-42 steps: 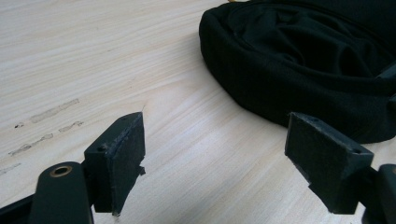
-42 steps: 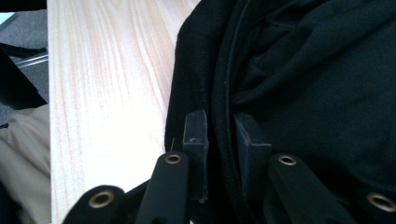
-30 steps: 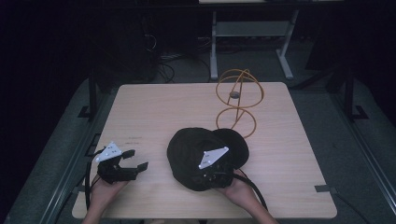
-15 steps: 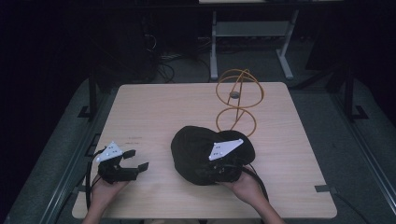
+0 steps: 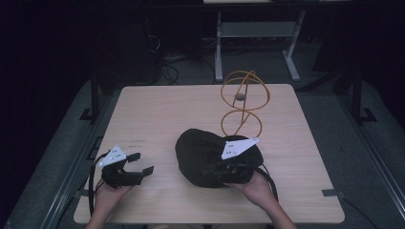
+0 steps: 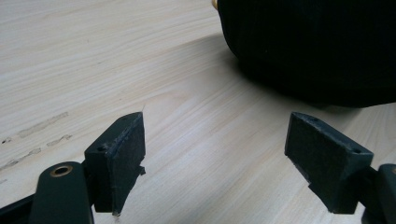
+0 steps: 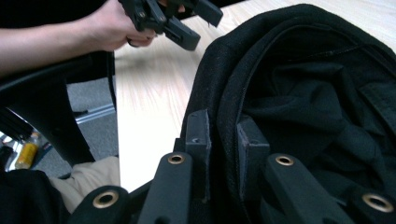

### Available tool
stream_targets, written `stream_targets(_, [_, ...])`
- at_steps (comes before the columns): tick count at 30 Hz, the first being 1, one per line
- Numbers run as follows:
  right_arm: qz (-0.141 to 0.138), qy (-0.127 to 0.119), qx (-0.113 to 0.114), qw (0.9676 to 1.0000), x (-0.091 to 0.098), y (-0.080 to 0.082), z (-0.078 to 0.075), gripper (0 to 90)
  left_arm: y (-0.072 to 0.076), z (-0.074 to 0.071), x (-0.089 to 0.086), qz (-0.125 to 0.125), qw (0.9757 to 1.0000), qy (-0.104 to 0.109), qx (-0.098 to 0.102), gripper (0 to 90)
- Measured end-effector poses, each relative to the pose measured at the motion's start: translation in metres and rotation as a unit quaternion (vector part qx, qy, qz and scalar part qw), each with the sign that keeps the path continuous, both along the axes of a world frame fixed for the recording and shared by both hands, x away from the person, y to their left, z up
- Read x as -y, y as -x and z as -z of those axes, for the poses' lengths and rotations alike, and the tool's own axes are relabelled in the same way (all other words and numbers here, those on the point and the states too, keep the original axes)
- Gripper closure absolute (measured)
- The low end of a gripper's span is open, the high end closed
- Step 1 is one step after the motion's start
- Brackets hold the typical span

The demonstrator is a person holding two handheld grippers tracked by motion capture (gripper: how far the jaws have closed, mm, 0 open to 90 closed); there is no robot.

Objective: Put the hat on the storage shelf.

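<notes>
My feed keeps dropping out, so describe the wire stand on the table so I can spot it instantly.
On the light wooden table, look toward the far edge, right of centre, just behind the black hat that the right hand-held gripper grips by its rim. The wire stand rises there: golden-orange hoops stacked upright, the one tall, see-through, coloured thing.

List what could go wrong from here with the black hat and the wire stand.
1. The right gripper pinches only the edge of the black hat; the soft fabric could slip out of the jaws if lifted.
2. The gold wire stand stands just behind the hat, seemingly close; dragging the hat forward might knock it over.
3. The left gripper is open and apart from the hat, so nothing supports that side; the hat may sag or fold.
</notes>
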State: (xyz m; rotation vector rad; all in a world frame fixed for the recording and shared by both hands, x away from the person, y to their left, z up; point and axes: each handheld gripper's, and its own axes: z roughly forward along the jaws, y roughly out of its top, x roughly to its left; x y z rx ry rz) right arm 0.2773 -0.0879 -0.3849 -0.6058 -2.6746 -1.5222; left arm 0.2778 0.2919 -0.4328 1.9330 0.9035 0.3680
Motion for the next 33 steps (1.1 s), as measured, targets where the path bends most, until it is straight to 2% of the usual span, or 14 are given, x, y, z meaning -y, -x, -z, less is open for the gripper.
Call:
stream_targets(7, [-0.004,-0.024,0.010,0.9997,0.006,0.001,-0.015,78.1,0.001,0.000,0.004,0.002,1.0000,0.003,-0.001,20.0])
stream_targets(14, [-0.003,-0.038,0.019,0.9991,0.011,0.003,-0.026,78.1,0.002,0.000,0.006,0.004,1.0000,0.005,-0.002,20.0])
stream_targets(16, [-0.001,-0.046,0.020,0.9988,0.013,0.003,-0.030,78.1,0.003,0.000,0.008,0.005,0.9999,0.011,-0.002,20.0])
stream_targets(17, [-0.002,-0.048,0.021,0.9986,0.014,0.003,-0.031,78.1,0.002,0.000,0.008,0.010,0.9999,0.006,-0.001,20.0])
stream_targets(20, [-0.001,-0.049,0.021,0.9986,0.016,0.002,-0.034,78.1,0.003,-0.001,0.012,0.015,0.9998,0.009,0.001,19.9])
stream_targets(22, [-0.001,-0.051,0.023,0.9984,0.016,0.001,-0.035,78.1,0.004,-0.002,0.016,0.020,0.9996,0.020,-0.001,19.9])
stream_targets(25, [0.000,-0.052,0.020,0.9984,0.017,0.000,-0.037,78.1,0.006,-0.004,0.024,0.033,0.9992,0.023,0.000,19.9])
stream_targets(28, [0.000,-0.054,0.019,0.9983,0.018,-0.002,-0.040,78.0,0.007,-0.007,0.033,0.045,0.9988,0.018,0.006,19.4])
stream_targets(33, [0.005,-0.058,0.023,0.9980,0.021,-0.007,-0.048,78.0,0.006,-0.012,0.046,0.060,0.9975,0.034,0.009,18.8])
